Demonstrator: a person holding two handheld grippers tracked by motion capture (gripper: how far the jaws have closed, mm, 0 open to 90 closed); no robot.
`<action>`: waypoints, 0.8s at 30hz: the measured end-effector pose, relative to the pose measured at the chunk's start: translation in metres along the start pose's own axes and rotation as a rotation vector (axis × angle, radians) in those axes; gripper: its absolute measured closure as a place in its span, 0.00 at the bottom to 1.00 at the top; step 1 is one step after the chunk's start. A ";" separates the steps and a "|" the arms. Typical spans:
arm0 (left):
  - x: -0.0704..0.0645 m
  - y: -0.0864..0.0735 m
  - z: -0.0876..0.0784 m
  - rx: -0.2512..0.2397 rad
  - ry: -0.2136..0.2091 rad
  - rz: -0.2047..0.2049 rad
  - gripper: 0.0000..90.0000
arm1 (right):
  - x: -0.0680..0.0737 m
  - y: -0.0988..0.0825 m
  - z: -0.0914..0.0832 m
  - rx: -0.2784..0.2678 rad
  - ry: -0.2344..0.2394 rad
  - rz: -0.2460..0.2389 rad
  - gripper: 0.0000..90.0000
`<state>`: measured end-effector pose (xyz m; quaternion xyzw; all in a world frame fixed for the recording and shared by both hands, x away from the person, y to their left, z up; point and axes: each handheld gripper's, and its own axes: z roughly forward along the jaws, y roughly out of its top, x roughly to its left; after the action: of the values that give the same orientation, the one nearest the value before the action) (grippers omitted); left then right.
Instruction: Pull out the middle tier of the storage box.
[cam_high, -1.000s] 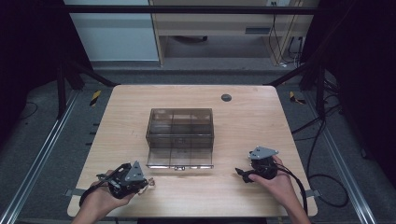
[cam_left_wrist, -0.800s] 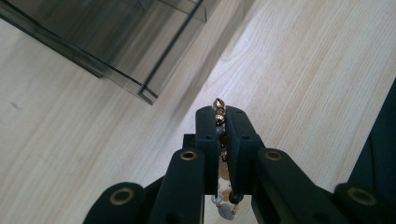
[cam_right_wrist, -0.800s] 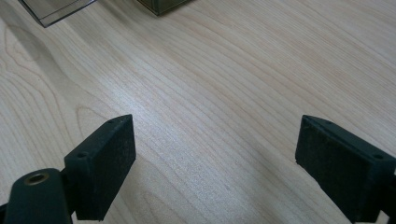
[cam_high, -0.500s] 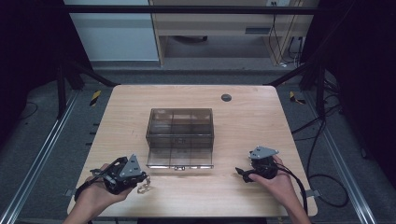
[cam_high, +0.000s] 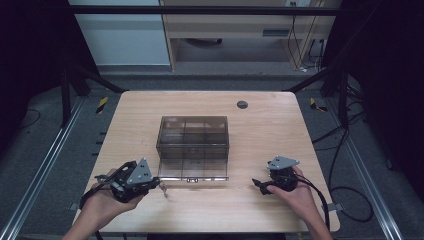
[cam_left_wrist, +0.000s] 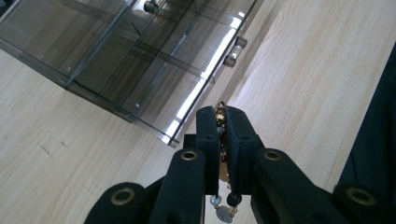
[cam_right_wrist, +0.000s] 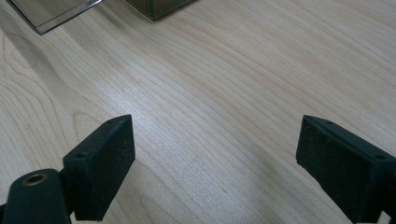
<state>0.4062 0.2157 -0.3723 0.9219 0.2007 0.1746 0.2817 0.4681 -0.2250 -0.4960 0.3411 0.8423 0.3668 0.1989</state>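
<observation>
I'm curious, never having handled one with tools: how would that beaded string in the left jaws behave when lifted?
The dark and gold beaded string probably hangs limp: its loose end dangles below the left gripper. It likely weighs little. The round beads might slip, so the black jaws pinch it tightly.

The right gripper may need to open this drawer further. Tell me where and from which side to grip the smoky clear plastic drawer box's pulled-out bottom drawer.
Grip a small round knob on the front of the pulled-out bottom drawer of the smoky clear plastic drawer box, coming from the person's side, level with the wooden table. The knobs jut forward; the front panel looks thin and slick. The open right gripper is free; the left gripper holds a beaded chain.
</observation>
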 end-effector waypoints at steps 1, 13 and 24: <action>0.000 0.002 -0.001 -0.004 0.000 0.002 0.94 | 0.000 0.000 0.000 0.000 -0.001 0.003 0.13; 0.007 0.031 -0.014 -0.043 0.016 0.029 0.94 | -0.001 0.001 -0.001 -0.007 -0.005 0.003 0.13; 0.012 0.053 -0.016 -0.063 0.024 0.041 0.94 | -0.001 0.000 -0.002 -0.011 -0.007 0.009 0.13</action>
<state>0.4245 0.1880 -0.3261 0.9144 0.1793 0.1976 0.3045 0.4680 -0.2264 -0.4943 0.3449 0.8381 0.3710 0.2023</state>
